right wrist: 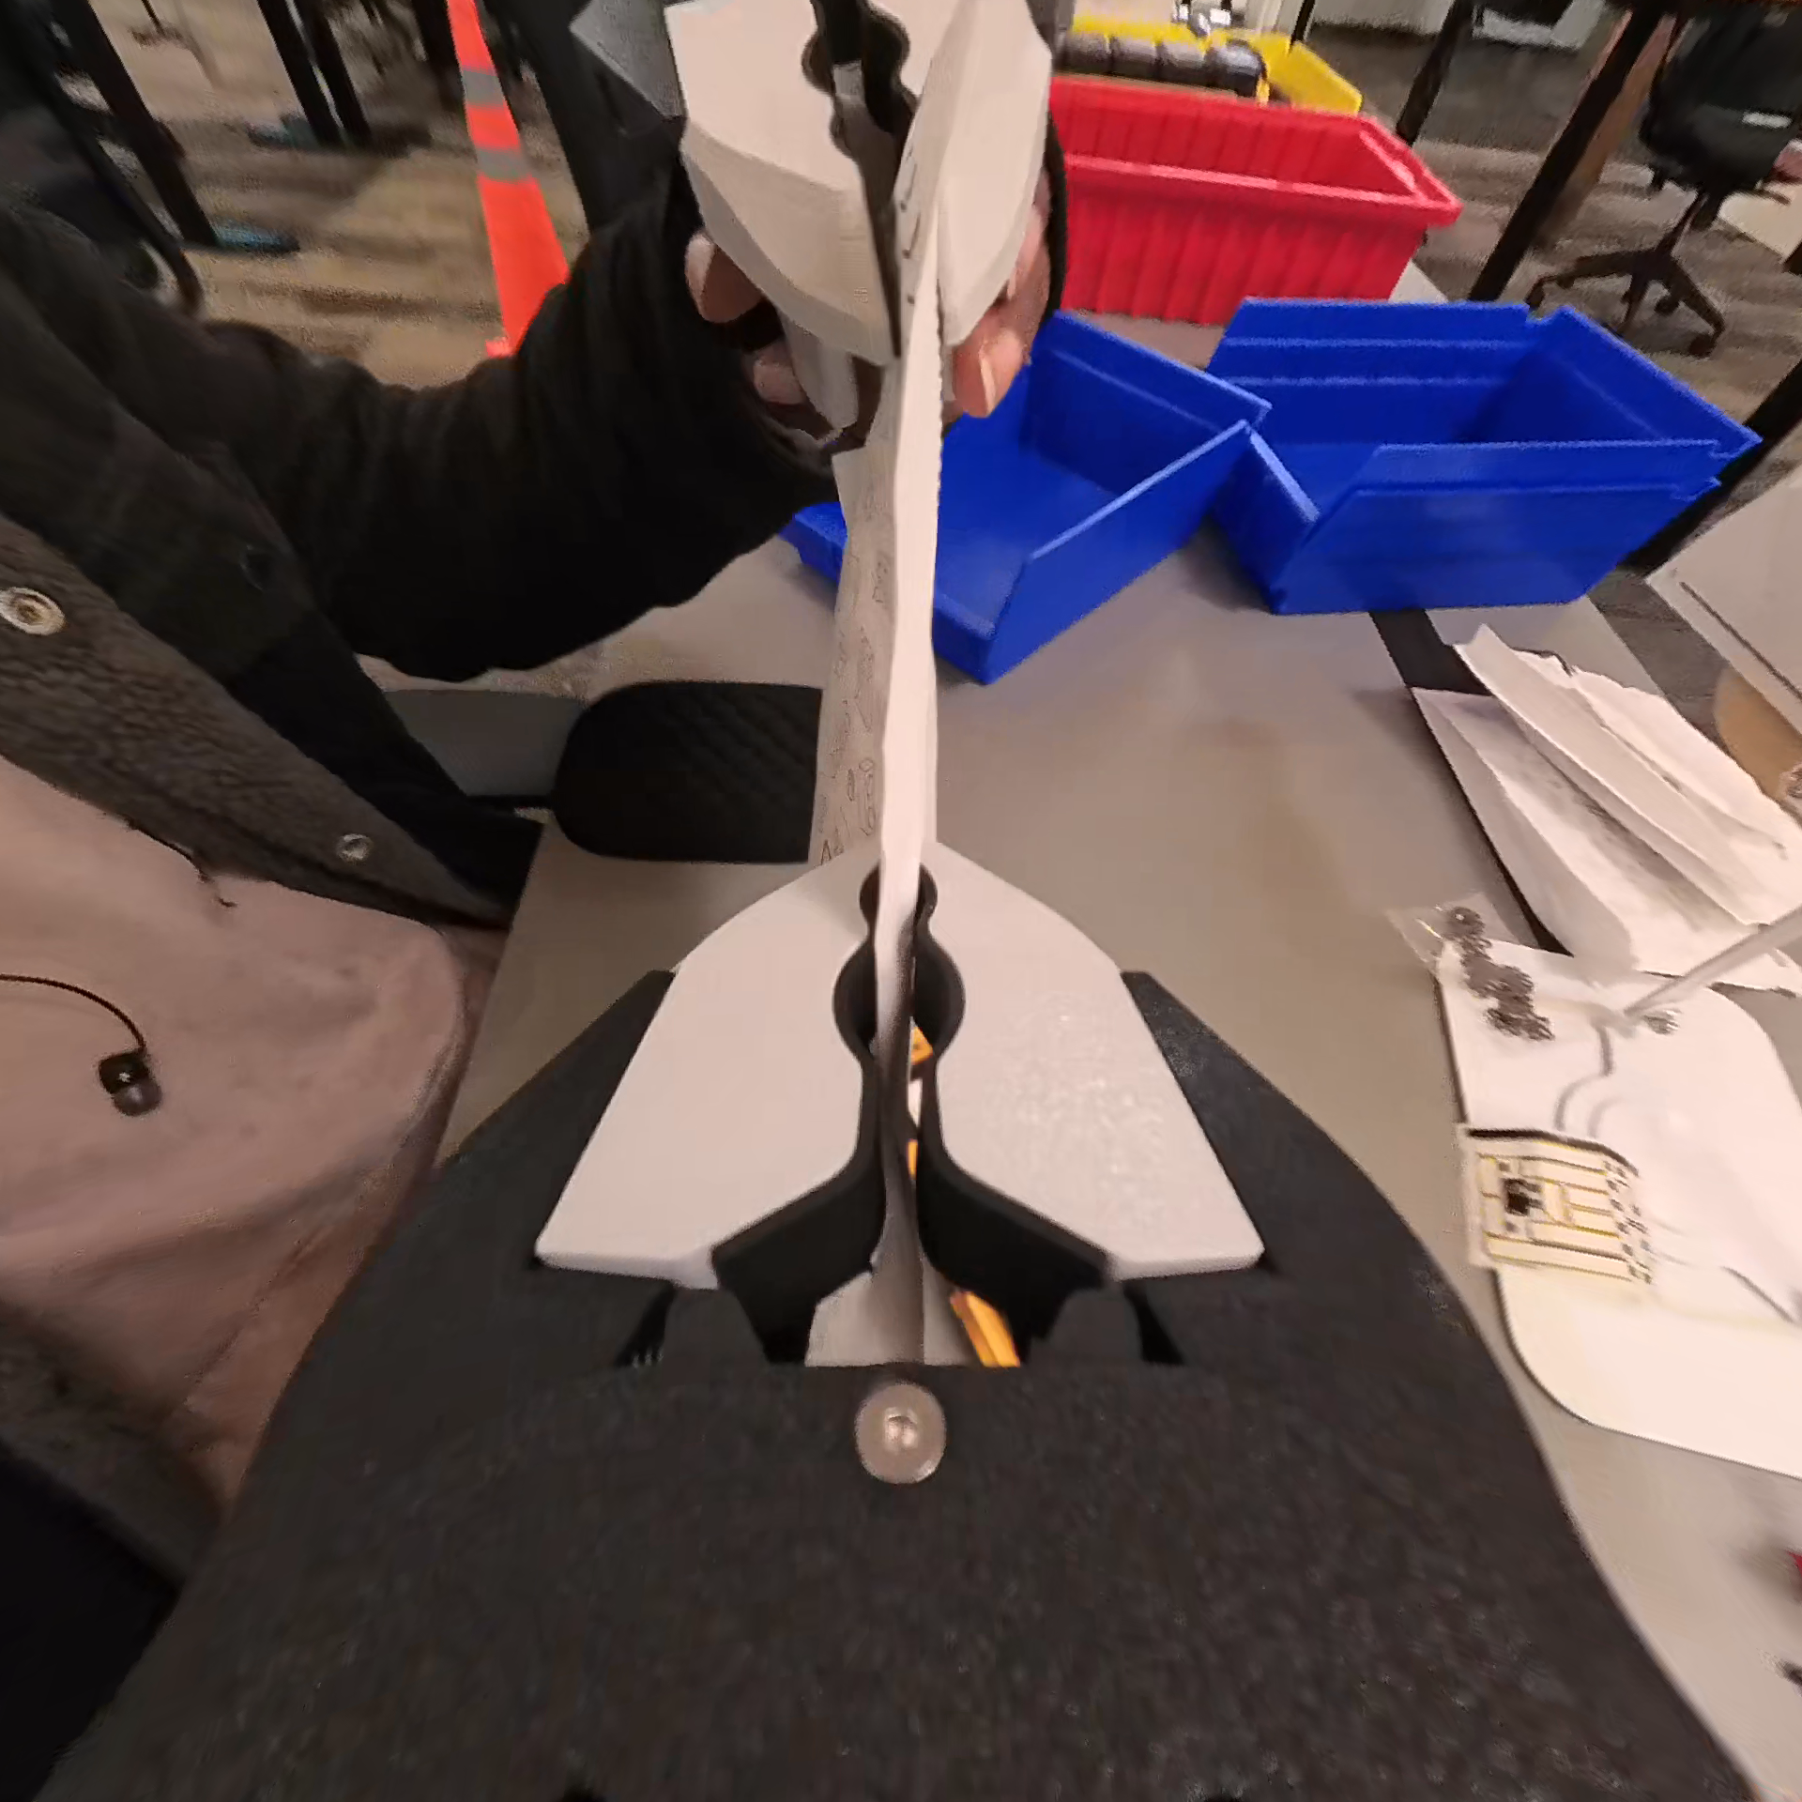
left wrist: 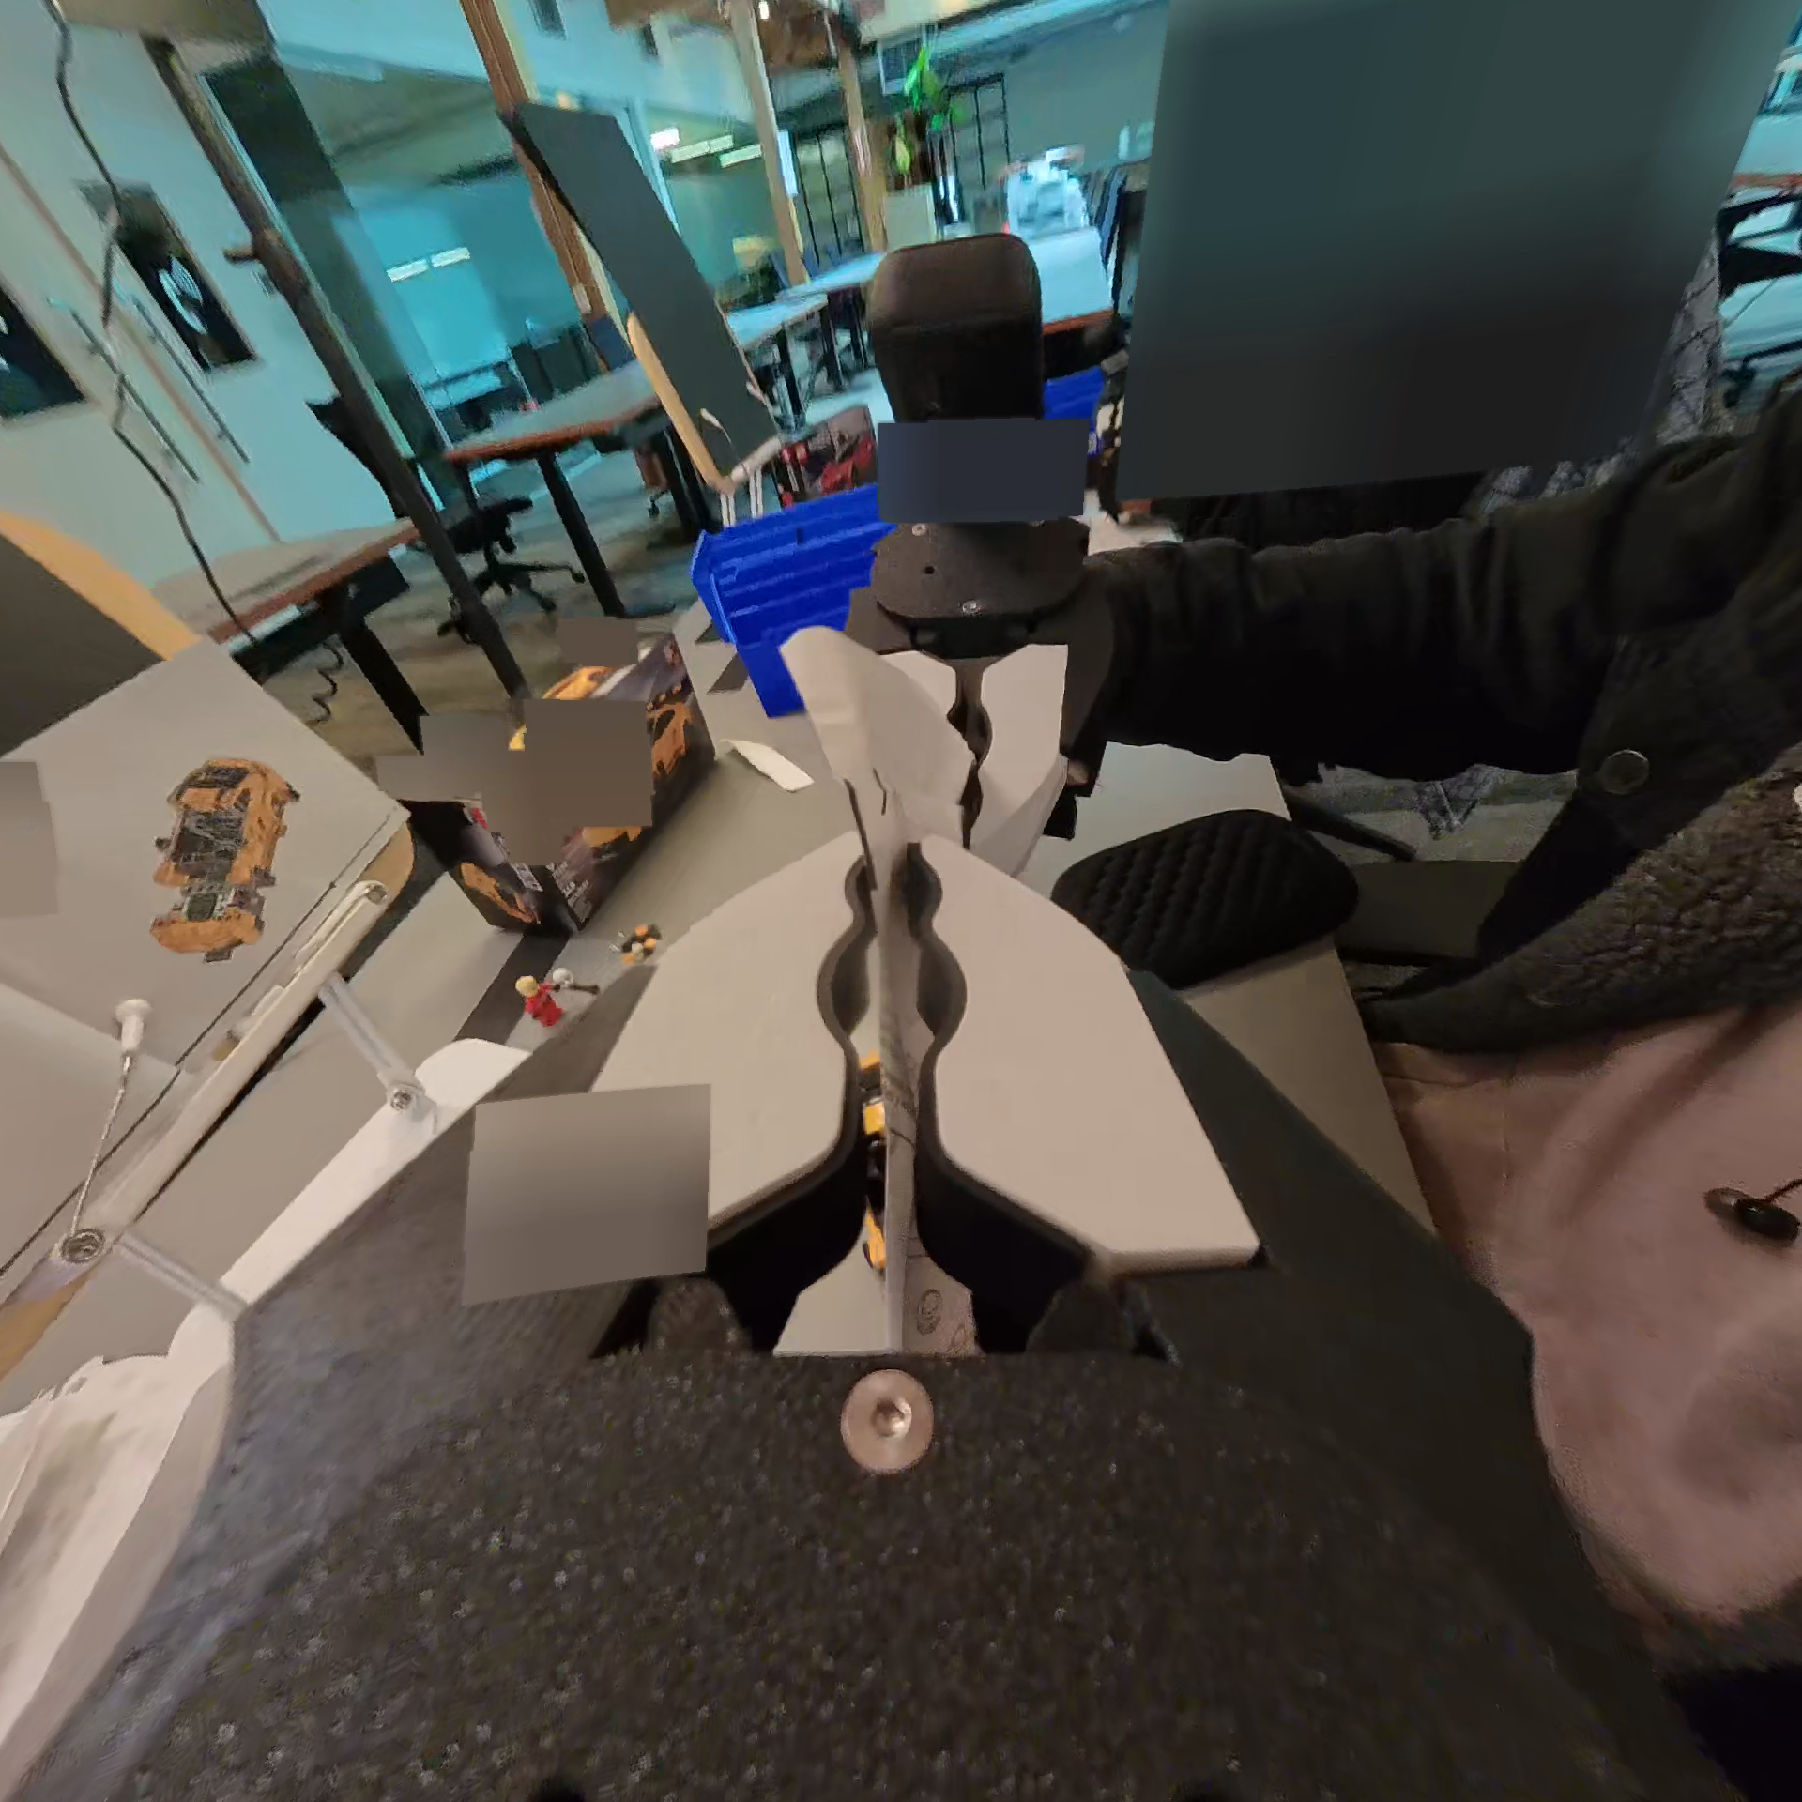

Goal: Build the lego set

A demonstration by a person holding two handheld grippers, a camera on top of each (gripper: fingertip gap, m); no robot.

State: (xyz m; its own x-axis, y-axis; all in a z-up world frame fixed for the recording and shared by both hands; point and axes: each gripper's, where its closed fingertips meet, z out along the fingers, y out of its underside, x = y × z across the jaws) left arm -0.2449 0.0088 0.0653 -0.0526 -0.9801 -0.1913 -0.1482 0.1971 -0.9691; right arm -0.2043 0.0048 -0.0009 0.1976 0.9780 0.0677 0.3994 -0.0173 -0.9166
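Small orange brick pieces (right wrist: 985,1328) mostly hidden behind white paper bag (right wrist: 902,624); red bit (right wrist: 1790,1572) cut by frame edge.

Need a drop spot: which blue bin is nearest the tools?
The left blue bin, directly behind the stretched paper bag; the other blue bin sits farther right.

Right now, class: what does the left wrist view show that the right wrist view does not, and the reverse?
Only the left wrist view shows the Lego box, the red minifigure and the instruction page. Only the right wrist view shows the red bin, the orange cone and the torn white bags. Both show the left tool and right tool shut on one paper bag, plus blue bins.
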